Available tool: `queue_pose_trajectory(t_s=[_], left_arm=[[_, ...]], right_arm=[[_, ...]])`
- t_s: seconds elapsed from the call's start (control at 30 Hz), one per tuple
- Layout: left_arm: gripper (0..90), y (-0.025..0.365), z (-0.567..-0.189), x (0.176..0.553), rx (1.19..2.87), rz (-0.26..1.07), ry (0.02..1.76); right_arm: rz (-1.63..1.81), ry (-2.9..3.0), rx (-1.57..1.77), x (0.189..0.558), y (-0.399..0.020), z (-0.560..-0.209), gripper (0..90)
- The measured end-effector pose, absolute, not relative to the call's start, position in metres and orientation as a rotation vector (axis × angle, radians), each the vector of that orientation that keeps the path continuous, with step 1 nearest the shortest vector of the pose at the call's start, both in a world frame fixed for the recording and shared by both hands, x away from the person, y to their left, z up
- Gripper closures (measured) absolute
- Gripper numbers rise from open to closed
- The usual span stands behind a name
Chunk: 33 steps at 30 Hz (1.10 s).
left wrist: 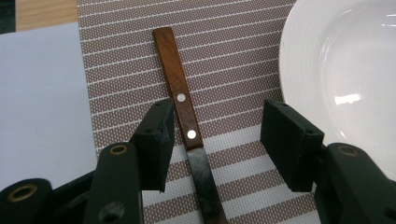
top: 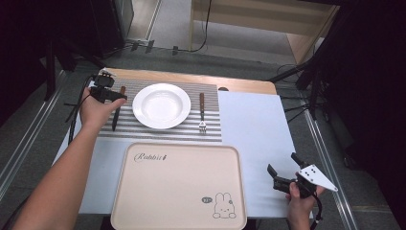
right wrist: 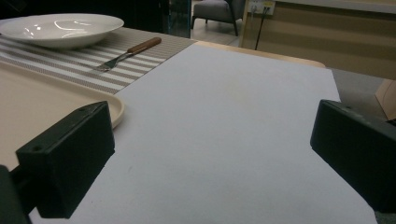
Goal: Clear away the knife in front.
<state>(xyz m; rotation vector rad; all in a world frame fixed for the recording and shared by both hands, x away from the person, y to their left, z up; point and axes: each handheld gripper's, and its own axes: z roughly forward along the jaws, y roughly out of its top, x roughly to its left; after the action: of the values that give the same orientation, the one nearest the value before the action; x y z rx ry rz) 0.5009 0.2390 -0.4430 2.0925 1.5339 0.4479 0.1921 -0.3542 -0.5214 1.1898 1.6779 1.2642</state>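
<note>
My left gripper (left wrist: 215, 140) hangs over the knife (left wrist: 187, 135), its two black, blocky jaws standing apart with the knife between them. One pad (left wrist: 156, 140) sits just beside the handle, perhaps brushing it; the other is well clear, so nothing is clamped. The knife has a smooth brown wooden handle with two pale rivets and a dark, flat blade. It lies on the striped woven placemat (left wrist: 224, 56), just left of the plate (top: 161, 105), its handle pointing away from me.

The plate is round, white and glossy, with a wide rim and a shallow bowl. On its other side a fork (top: 202, 113) with the same wooden handle lies on the placemat, tines toward me. Nearer to me than the plate sits a cream rectangular tray (top: 179, 187) with rounded corners and a small rabbit drawing.

My right gripper (top: 283, 175) is well off to the right of the plate, over the matte pale-blue sheet (right wrist: 233, 130), its jaws wide apart and empty.
</note>
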Motion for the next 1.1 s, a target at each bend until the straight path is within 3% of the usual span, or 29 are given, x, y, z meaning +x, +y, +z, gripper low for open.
queue_pose_trajectory(t_s=[0.17,0.47,0.63,1.1], left_arm=[[55.9,0.239,-0.445,0.509,2.086,0.449,1.61],[57.3,0.242,-0.449,0.519,2.065,0.401,1.672],[64.5,0.242,-0.453,0.522,2.057,0.409,1.722],[65.6,0.237,-0.471,0.529,2.087,0.418,1.753]], right_arm=[[1.263,1.679,1.189,0.192,-0.354,-0.522,0.0],[1.258,1.681,1.191,0.193,-0.353,-0.522,0.0],[1.256,1.686,1.186,0.193,-0.353,-0.522,0.0],[1.255,1.69,1.185,0.193,-0.353,-0.522,0.0]])
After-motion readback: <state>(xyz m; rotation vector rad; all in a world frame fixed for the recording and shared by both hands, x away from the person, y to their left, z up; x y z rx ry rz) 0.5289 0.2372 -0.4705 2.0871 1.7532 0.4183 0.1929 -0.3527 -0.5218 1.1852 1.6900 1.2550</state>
